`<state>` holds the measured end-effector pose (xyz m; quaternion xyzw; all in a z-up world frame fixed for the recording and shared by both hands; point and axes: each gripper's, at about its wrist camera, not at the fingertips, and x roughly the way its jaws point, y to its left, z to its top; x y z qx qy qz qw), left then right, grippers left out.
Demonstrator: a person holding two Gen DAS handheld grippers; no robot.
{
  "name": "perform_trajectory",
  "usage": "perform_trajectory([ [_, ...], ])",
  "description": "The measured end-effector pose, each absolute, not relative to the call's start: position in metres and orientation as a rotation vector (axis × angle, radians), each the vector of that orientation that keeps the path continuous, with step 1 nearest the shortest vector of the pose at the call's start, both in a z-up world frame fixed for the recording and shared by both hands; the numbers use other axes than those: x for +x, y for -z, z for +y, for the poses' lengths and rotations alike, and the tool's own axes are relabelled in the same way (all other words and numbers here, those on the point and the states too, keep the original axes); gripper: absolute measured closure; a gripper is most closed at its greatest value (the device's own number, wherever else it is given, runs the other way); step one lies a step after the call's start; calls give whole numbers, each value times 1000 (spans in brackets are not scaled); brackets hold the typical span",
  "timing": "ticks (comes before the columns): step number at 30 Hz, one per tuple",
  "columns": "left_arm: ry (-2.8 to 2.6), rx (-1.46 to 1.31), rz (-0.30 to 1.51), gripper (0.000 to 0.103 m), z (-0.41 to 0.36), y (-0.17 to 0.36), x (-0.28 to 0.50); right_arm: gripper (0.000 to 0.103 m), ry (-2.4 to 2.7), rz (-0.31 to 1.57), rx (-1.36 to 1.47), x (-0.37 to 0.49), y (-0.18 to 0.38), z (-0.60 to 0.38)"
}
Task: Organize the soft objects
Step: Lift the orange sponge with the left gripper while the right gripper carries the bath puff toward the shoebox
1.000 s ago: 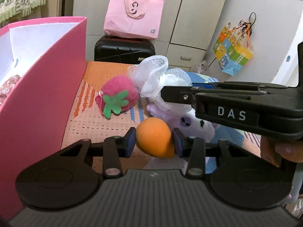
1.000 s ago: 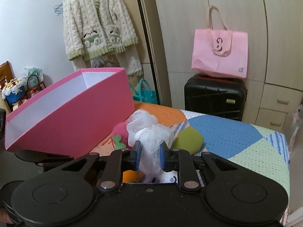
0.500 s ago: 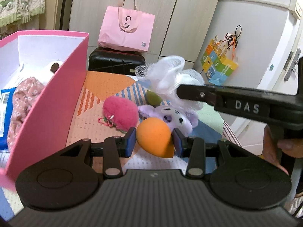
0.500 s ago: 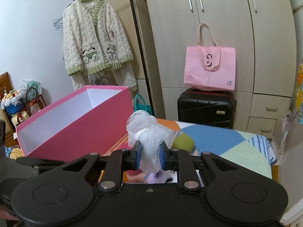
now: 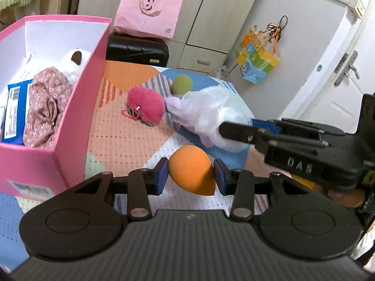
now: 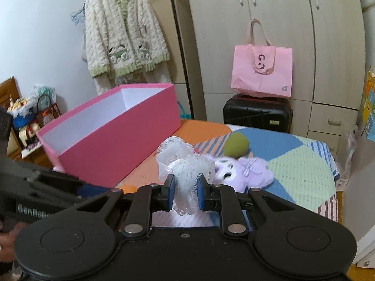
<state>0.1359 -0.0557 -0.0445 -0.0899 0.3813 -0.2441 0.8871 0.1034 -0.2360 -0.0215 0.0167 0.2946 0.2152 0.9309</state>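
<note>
My left gripper [image 5: 190, 175] is shut on an orange egg-shaped sponge [image 5: 191, 172], held above the patchwork bed cover. My right gripper [image 6: 185, 188] is shut on a white mesh bath puff [image 6: 185, 166]; the puff also shows in the left wrist view [image 5: 206, 114]. The open pink box [image 5: 70, 107] stands at the left and holds a floral pouch [image 5: 44, 107], a blue packet [image 5: 14, 107] and a white plush [image 5: 70, 65]. On the cover lie a pink fuzzy strawberry [image 5: 146, 106], a green sponge [image 5: 182, 84] and a purple plush [image 6: 243, 171].
A black suitcase [image 6: 257, 113] with a pink tote bag [image 6: 262, 70] on it stands past the bed's far end, before the wardrobe. A knitted cardigan [image 6: 124, 37] hangs on the left wall. A door [image 5: 339, 75] is at the right.
Both grippers have lifted and tilted down with their objects still held. The left wrist view now looks down into the pink box; the right gripper with the puff sits lower and nearer the left gripper.
</note>
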Motion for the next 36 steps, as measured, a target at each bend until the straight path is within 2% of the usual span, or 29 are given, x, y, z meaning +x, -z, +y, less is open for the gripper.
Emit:
perform_trajectory([
  [12,605,-158,848,62,-37,34,115,80,-454,655,-17,63,19,-220],
  [28,630,-208,984,62,46,50,94,80,-576,729,-14,23,7,-174],
  [36,632,-168,903,62,79,15,88,80,-678,709,10,26,-18,-144],
])
